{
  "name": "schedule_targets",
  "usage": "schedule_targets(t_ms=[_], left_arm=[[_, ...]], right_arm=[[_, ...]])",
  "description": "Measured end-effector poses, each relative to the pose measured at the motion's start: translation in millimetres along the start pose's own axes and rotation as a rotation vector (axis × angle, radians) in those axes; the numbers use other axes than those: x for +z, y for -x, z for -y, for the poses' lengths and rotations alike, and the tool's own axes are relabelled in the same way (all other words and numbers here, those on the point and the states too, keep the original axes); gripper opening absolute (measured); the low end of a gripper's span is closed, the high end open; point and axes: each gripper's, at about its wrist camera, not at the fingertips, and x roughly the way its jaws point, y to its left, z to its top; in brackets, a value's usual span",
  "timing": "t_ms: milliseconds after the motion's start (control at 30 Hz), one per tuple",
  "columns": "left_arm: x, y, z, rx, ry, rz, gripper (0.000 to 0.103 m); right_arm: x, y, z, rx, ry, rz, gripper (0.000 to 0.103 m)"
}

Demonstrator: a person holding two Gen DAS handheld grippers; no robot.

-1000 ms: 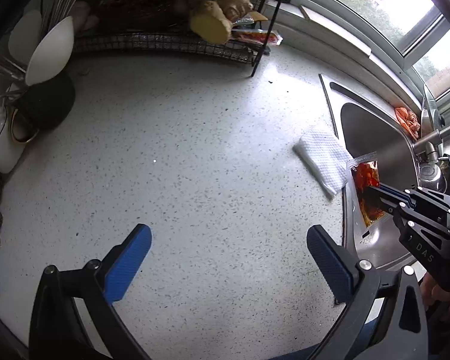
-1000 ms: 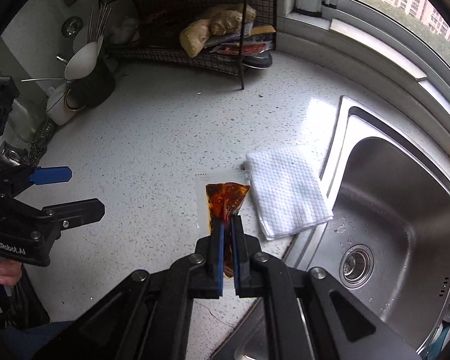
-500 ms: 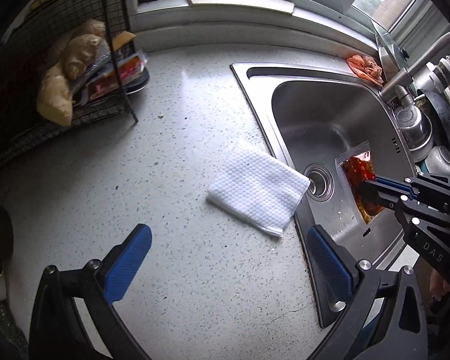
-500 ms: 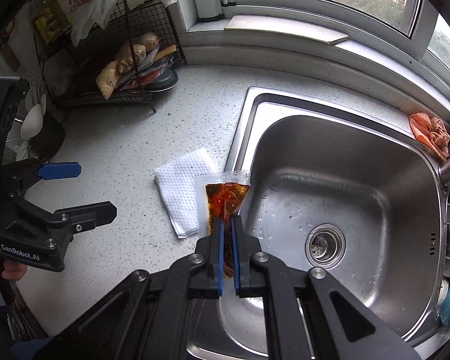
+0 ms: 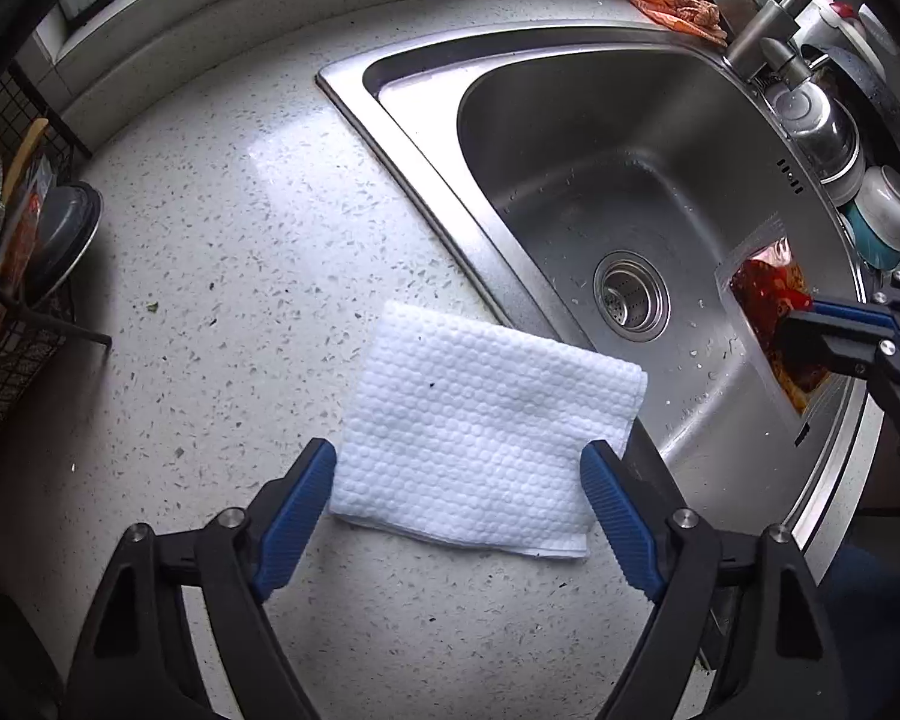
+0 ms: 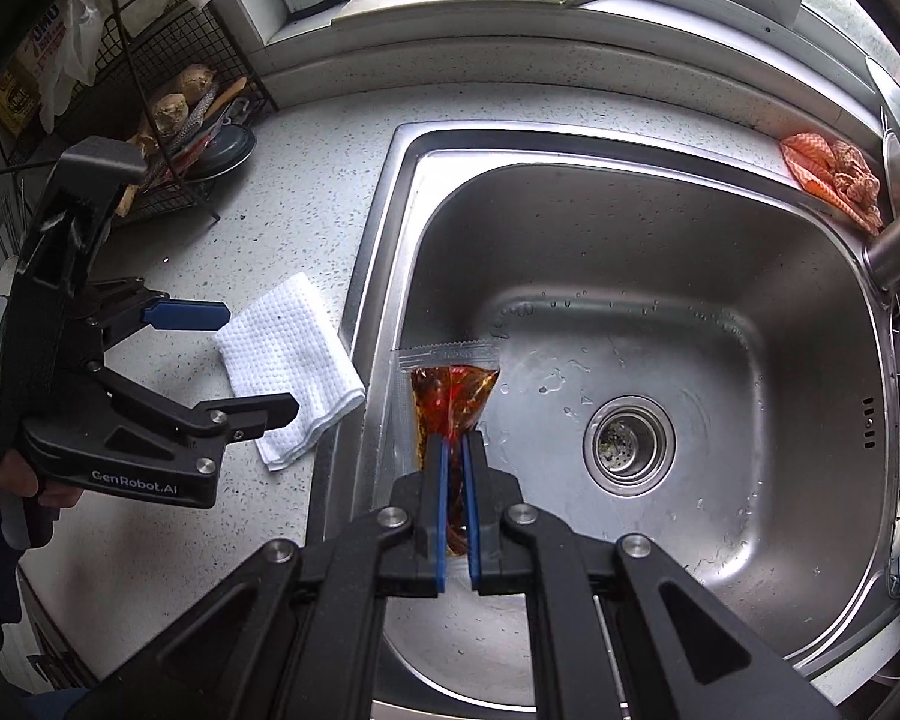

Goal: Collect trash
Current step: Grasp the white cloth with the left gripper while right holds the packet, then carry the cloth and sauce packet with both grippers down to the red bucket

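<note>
While jaws close: left gripper straddles the napkin, pads not yet pressing.
Right gripper: clamped on sauce packet over sink.

Napkin between the left claw's fingers, sauce packet over the sink.
The napkin lies on the counter, just left of the sink; the right claw holds the packet above the basin, left of the drain.

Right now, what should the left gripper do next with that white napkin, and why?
Probably lower a little and finish closing. The left gripper straddles the near edge of the napkin, its jaws closing but not yet pressing it. The napkin lies flat on the counter beside the sink, and the right gripper is already busy, shut on the sauce packet.
</note>
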Motion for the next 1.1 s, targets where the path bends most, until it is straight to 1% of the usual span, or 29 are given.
schedule_targets(t_ms=[67, 133, 167, 200, 233, 267, 300, 367, 500, 633, 800, 867, 1033, 1100], left_arm=[[2.8, -3.5, 6.6, 0.042, -0.046, -0.001, 0.078], [4.5, -4.2, 9.1, 0.055, -0.060, 0.000, 0.074], [3.8, -3.5, 9.1, 0.059, -0.061, 0.000, 0.069], [3.9, -3.4, 11.7, 0.068, -0.066, -0.001, 0.061], [3.6, -2.3, 13.7, 0.070, -0.070, -0.002, 0.057], [3.1, -0.9, 15.0, 0.064, -0.064, 0.000, 0.045], [1.7, 1.4, 14.4, 0.051, -0.052, 0.004, 0.028], [-1.1, 2.4, 15.4, 0.011, -0.019, 0.003, 0.012], [-3.9, 0.8, 19.4, 0.015, 0.010, 0.023, 0.008], [-9.2, 2.7, 12.7, -0.018, 0.069, 0.015, 0.007], [-22.6, 25.3, 10.2, -0.021, 0.113, 0.039, 0.007], [-29.5, 38.2, 15.0, -0.010, 0.120, 0.056, 0.007], [-53.5, 67.9, 36.2, 0.047, 0.139, 0.082, 0.007], [-64.1, 79.1, 47.8, 0.053, 0.144, 0.096, 0.007]], right_arm=[[3.2, -1.3, -0.6, 0.003, 0.002, 0.000, 0.004], [5.2, -2.2, -0.6, 0.004, 0.003, 0.000, 0.004], [5.8, -2.8, -0.7, 0.006, 0.004, 0.000, 0.004], [6.7, -3.4, -1.1, 0.008, 0.005, -0.001, 0.004], [5.9, -3.4, -0.6, 0.008, 0.005, 0.000, 0.004], [5.4, -3.2, -0.6, 0.010, 0.004, 0.000, 0.004], [5.3, -3.5, -0.5, 0.013, 0.002, -0.001, 0.004], [4.8, -4.2, -0.4, 0.019, -0.002, -0.002, 0.004], [2.2, -2.5, -1.8, 0.020, 0.006, 0.000, 0.004], [0.8, 2.6, -2.2, 0.022, 0.011, 0.010, 0.004], [-6.0, 14.5, -1.2, 0.027, 0.011, 0.042, 0.004], [-11.4, 20.9, -1.0, 0.039, 0.010, 0.057, 0.004], [-31.5, 42.3, -6.3, 0.065, 0.026, 0.105, 0.004], [-41.0, 50.0, -9.3, 0.070, 0.042, 0.118, 0.004]])
